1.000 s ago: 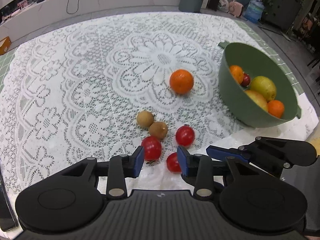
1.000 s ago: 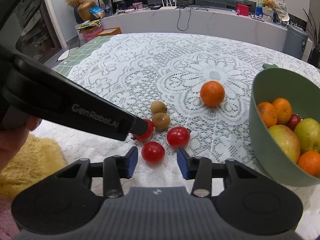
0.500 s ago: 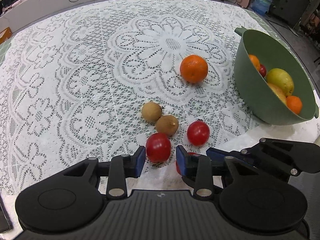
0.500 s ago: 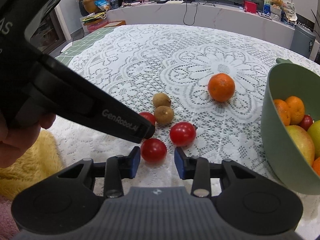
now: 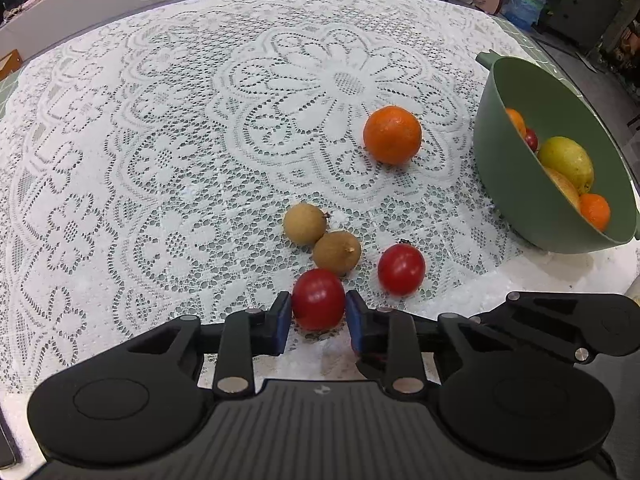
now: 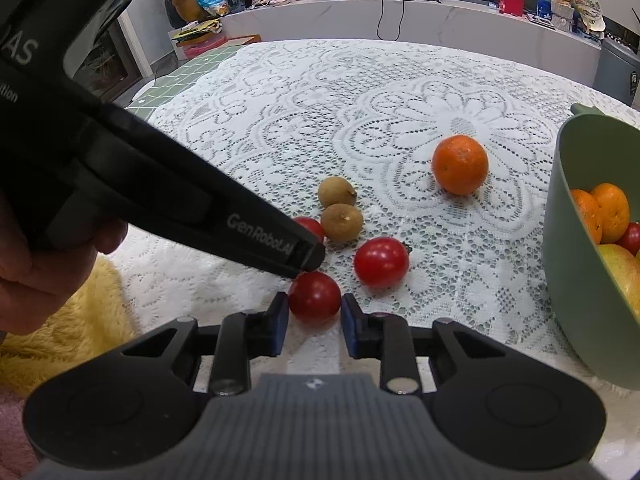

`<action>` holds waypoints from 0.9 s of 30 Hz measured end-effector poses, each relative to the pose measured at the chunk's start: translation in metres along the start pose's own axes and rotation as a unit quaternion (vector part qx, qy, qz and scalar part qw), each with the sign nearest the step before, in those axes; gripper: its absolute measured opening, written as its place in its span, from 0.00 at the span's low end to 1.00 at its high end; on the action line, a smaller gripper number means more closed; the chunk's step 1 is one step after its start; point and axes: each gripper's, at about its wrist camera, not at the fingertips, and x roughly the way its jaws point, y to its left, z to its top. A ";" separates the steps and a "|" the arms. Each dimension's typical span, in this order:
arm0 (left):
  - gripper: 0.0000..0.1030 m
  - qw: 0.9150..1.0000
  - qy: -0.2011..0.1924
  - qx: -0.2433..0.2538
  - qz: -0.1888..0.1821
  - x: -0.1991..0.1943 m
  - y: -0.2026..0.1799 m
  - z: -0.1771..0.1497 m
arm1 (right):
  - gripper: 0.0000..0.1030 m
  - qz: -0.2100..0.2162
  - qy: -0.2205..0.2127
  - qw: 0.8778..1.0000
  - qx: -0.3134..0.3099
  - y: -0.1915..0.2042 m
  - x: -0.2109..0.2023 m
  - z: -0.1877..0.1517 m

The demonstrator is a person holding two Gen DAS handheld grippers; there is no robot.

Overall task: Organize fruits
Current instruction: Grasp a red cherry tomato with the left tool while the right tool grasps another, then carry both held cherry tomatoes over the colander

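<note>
Green bowl [image 5: 516, 184] holds oranges, a red fruit, seemingly apples; both grippers' jaws just closed onto tomatoes.

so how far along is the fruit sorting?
Partly done. The green bowl already holds oranges, a pear-like fruit and a small red one. In hand: both sets of jaws have just been closing, the left gripper on one tomato, the right gripper on another. Left on the cloth: a third tomato, two longans and an orange.

White lace tablecloth [image 5: 160, 140], matt green plastic bowl [image 5: 516, 184], glossy red tomatoes [image 5: 401, 269]
</note>
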 end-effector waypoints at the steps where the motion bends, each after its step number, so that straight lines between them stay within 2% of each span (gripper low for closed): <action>1: 0.31 1.000 -0.001 0.001 0.001 -0.001 -0.001 0.000 | 0.24 -0.001 -0.001 1.000 -0.001 0.000 -0.001 0.000; 10: 0.31 1.000 -0.026 0.016 0.008 -0.026 -0.011 0.000 | 0.23 -0.009 -0.020 1.000 -0.009 0.001 -0.027 0.000; 20: 0.31 0.997 -0.070 0.031 0.023 -0.068 -0.028 -0.003 | 0.23 -0.052 -0.103 0.993 -0.017 -0.002 -0.085 0.004; 27: 0.31 0.994 -0.104 0.043 0.019 -0.095 -0.045 0.001 | 0.23 -0.074 -0.143 0.987 -0.009 -0.013 -0.123 0.006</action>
